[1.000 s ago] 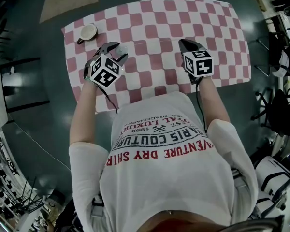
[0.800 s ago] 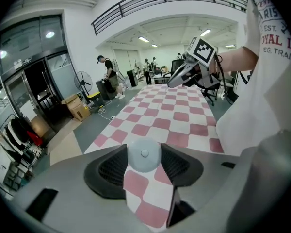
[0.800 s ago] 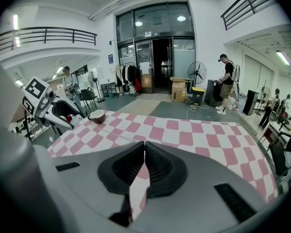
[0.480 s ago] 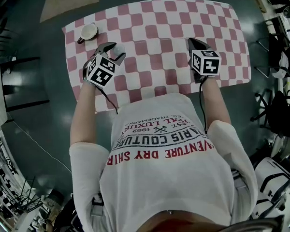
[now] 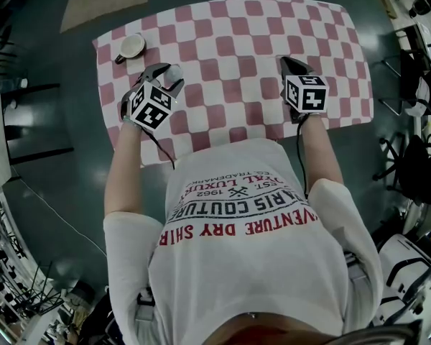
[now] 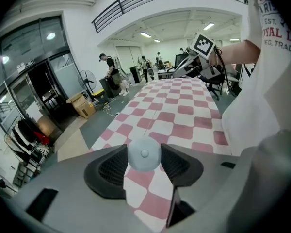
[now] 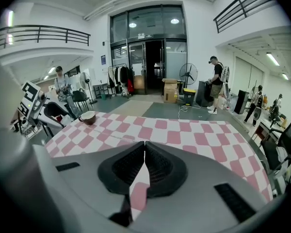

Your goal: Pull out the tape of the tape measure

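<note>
My left gripper (image 5: 167,75) is clamped on the round tape measure (image 6: 144,154), over the checkered table (image 5: 230,49). My right gripper (image 7: 144,153) is clenched on nothing, well apart from it. I see no tape drawn out, so I judge the pull is still ahead. A cup (image 5: 131,47) sits beyond.

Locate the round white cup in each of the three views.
Head view: round white cup at the pink-and-white checked tablecloth's upper-left corner.
Left gripper view: not in it.
Right gripper view: cup left of centre, near the cloth's edge.
Shared landmark: that tablecloth.
</note>
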Demonstrator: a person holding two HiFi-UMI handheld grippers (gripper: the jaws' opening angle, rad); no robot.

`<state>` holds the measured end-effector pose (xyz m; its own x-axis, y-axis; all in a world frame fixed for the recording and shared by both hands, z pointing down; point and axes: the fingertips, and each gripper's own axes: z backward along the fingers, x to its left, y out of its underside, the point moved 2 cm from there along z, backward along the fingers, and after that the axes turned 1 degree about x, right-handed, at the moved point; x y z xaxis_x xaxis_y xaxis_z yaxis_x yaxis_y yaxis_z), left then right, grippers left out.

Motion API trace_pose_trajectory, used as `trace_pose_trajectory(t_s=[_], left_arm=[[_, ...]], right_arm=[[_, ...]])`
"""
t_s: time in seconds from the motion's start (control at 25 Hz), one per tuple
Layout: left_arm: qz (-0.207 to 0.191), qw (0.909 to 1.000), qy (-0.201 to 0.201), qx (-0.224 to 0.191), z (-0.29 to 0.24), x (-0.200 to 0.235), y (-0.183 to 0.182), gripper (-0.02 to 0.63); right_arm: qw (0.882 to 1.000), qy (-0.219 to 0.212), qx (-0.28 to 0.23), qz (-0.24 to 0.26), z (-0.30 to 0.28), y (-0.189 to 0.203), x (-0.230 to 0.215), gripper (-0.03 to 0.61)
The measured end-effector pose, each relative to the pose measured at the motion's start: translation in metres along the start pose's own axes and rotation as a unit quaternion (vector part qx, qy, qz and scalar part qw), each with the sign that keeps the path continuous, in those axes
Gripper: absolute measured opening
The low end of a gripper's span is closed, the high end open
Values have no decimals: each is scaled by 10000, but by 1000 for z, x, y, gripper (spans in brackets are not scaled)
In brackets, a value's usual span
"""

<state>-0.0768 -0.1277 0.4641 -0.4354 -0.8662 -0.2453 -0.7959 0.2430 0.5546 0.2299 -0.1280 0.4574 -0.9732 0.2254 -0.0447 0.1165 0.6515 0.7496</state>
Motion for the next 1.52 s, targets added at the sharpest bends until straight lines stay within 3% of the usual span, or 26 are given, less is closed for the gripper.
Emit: trace_pose_trajectory(t_s=[0.2,0.36,0.48,0.6,0.88,1.04,1.2,1.32,1.52], left_arm=[[28,10000,-31,-25,-2,-3,-4,232],[79,9998,-161,87,1,6,7,232],[363,9993,-79,-91,6,9,6,232],[215,9996,-185,50,1,8,7,232],[424,9988,-230,-8,-8,4,8,232],[519,9979,-341,177,-9,8,22,232],[715,9970,-280,134,-12,9,16,232],[589,9972,-300,355,-22,6,20,232],[781,9957,-89,494,-37,-7,33,232]], right_arm=[[9999,120,53,23,0,4,-7,34],[9989,449,45,-124,2,6,-34,34],[9990,376,31,-222,4,6,-47,34],[9990,424,45,-161,0,9,-48,34],[9988,396,55,-293,-5,12,-59,34],[9965,768,138,-301,-5,19,-83,34],[9954,872,159,-372,-5,21,-97,34],[9954,817,204,-460,-11,27,-96,34],[9952,701,420,-546,-21,48,-99,34]])
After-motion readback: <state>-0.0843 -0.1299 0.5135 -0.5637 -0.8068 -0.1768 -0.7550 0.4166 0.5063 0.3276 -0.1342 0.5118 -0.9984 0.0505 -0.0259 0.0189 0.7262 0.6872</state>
